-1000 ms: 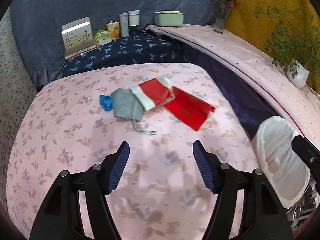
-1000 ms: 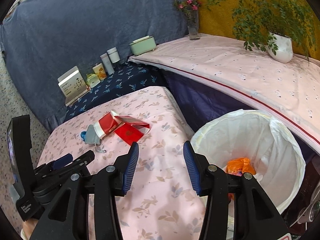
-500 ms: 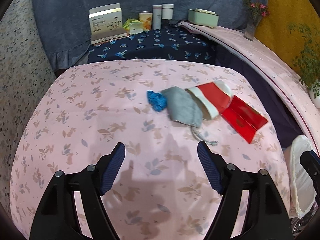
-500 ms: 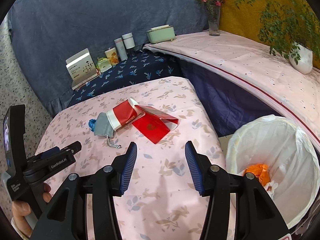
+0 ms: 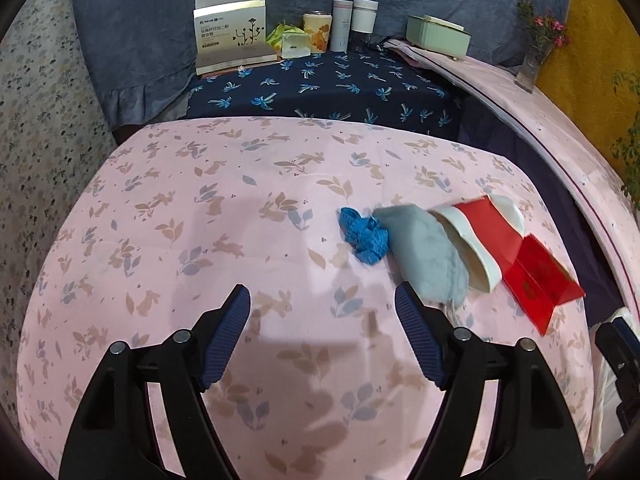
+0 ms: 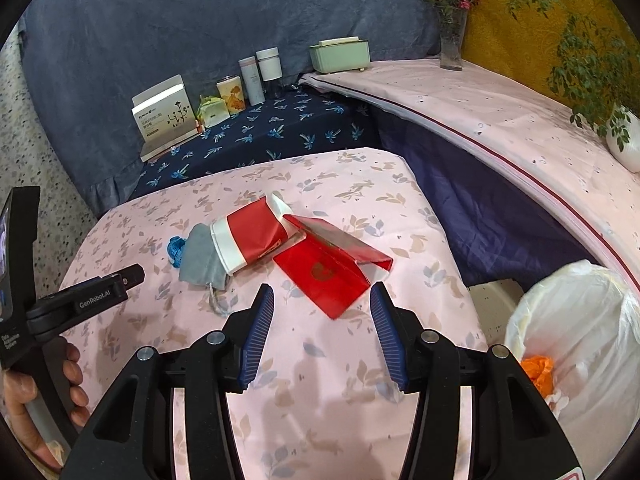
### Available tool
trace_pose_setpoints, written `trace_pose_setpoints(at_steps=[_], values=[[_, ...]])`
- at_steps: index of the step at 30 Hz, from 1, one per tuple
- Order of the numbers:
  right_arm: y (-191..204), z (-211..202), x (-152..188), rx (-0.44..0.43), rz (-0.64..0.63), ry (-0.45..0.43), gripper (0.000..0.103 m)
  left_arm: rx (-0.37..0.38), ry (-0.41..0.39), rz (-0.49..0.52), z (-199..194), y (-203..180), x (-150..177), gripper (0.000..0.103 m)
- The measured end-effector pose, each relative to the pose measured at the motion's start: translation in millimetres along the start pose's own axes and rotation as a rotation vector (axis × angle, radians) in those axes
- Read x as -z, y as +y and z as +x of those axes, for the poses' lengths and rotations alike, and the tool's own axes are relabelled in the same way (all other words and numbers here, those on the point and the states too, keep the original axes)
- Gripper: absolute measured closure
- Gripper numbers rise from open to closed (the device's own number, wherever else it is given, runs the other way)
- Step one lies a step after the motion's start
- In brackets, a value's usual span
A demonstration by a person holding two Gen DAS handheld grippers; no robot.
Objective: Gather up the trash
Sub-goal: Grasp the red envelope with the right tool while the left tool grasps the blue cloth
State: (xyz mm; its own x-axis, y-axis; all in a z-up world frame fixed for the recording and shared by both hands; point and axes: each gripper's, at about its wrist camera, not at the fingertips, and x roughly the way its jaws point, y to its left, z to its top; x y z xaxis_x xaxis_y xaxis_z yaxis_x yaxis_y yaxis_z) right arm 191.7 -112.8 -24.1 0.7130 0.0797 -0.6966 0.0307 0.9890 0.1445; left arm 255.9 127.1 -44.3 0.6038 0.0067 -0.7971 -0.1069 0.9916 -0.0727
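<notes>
The red envelope lies just beyond the spread, empty right tongs, long axis slanting far-left to near-right; the left tongs, also spread, sit farther left.

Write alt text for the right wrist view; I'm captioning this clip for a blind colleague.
The open right gripper hovers over a pink floral tablecloth, aimed at a red envelope lying beside a red-and-white paper cup, a grey pouch and a blue scrap. A white-lined trash bin holding orange waste stands at right.
</notes>
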Motion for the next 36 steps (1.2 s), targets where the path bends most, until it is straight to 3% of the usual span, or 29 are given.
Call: trace_pose_setpoints(at_steps=[12,18,21,23,25,29,36], values=[[2,60,-23,0.045,-0.071,0.016,0.050,0.004,0.045,0.006,58,-11,-33,0.036],[2,82,-25,0.054,-0.098,0.041,0.050,0.034,0.061,0.029,72,-15,-32,0.051],[0,90,-26,0.059,-0.100,0.052,0.050,0.074,0.068,0.028,71,-16,-32,0.071],[-1,95,-26,0.057,-0.100,0.066,0.057,0.080,0.065,0.030,68,-17,-32,0.079],[-1,98,-25,0.049,-0.096,0.083,0.077,0.082,0.056,0.040,64,-18,-31,0.082],[0,92,-22,0.021,-0.085,0.090,0.096,0.078,0.039,0.045,54,-15,-29,0.085],[3,61,-18,-0.021,-0.064,0.052,0.100,0.085,0.002,0.025,26,-9,-28,0.086]])
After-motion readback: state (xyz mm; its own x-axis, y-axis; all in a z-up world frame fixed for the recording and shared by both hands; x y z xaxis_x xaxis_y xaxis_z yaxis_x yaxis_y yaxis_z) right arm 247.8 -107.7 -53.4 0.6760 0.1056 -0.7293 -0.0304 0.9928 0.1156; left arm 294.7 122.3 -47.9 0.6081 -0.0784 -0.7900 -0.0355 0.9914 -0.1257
